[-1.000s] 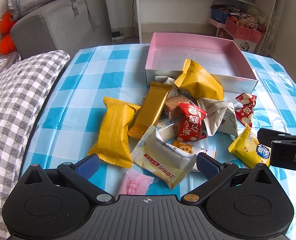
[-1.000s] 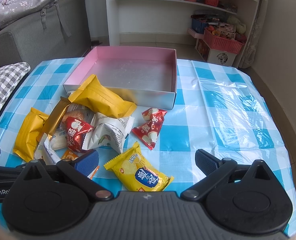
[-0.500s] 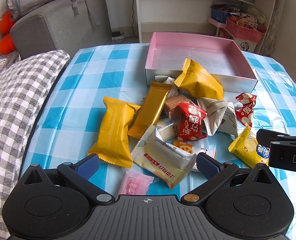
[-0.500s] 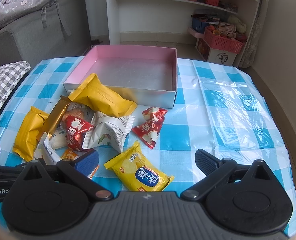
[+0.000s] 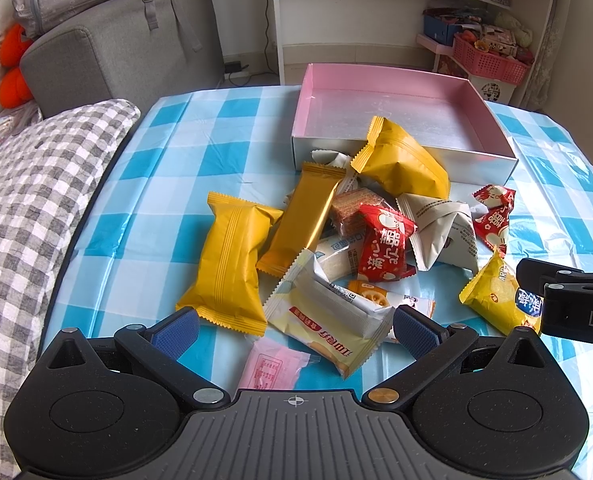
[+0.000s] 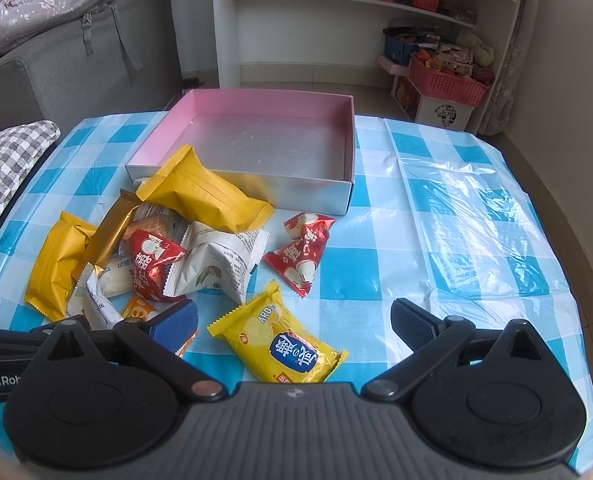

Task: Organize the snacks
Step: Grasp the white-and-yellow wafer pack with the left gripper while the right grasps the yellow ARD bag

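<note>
The left gripper (image 5: 292,330) has its jaws spread wide, and nothing is between them. It hangs low over the near edge of the snack pile. A pale yellow packet (image 5: 328,320) and a small pink packet (image 5: 272,368) lie just in front of it.

The right gripper (image 6: 292,320) also has its jaws spread wide and holds nothing. A yellow chip bag (image 6: 280,344) lies flat on the worktop (image 6: 436,240) right between its two fingers (image 6: 176,322), but they do not touch it.

The snacks sit in a loose heap on the blue and white checked cloth. A fat yellow packet (image 5: 232,268) lies on the left side of the heap. A long gold bar (image 5: 302,220) leans next to it. A red packet (image 5: 384,244) rests on top in the middle, beside a white packet (image 5: 444,232). Another red packet (image 6: 300,252) lies by itself, a little apart from the heap.

A pink box (image 6: 336,196) stands behind the pile. One big yellow packet (image 6: 204,196) leans against its front wall. No snack is inside the box.
</note>
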The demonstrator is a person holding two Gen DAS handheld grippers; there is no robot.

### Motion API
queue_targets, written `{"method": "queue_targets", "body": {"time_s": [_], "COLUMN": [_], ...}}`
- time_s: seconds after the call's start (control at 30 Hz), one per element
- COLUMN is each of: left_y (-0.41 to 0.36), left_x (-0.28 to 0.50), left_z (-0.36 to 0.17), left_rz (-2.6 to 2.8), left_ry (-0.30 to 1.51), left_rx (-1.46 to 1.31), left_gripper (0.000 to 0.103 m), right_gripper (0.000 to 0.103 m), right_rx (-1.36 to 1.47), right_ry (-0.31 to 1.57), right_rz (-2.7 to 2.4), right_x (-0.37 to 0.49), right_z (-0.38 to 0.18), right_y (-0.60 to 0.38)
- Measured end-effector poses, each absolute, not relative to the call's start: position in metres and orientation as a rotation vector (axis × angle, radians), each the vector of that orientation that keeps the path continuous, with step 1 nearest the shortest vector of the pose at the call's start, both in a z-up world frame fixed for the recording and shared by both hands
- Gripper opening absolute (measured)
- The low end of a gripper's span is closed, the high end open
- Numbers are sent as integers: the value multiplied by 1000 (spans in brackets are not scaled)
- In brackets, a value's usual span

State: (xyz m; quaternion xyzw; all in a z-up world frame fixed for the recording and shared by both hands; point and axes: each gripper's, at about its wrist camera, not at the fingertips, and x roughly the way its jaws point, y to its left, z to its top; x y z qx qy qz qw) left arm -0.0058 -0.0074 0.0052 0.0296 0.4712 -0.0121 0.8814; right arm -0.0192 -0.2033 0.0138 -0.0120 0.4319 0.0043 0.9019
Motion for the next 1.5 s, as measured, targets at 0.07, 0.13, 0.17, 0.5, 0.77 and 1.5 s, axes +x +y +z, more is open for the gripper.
{"method": "queue_targets", "body": {"time_s": [0.07,0.13,0.17,0.5,0.77,1.5], "left_y": [-6,-4,-3,21,34,21], "left_x": [-5,-3,-2,22,30,42], "left_z": [5,4,4,-7,-11,-52], "left_rz": [-29,-44,-55,-210,-339,-213], "left_ry": [983,982,980,1019,1033,1186], "left_rx": [63,75,80,21,-31,-241], "left_gripper": [103,103,103,103,99,83], "right_gripper": [103,103,103,102,94,52], "right_rx": [-26,-28,-28,-8,-96,-192], "right_ry": [894,896,896,995,1098,1133], "right_rz": [9,14,21,211,316,288], "right_x": [-19,-18,-17,6,12,18], "right_z": [14,13,13,4,-17,-37], "right_y": [-203,-204,-205,-218,-207,-189]}}
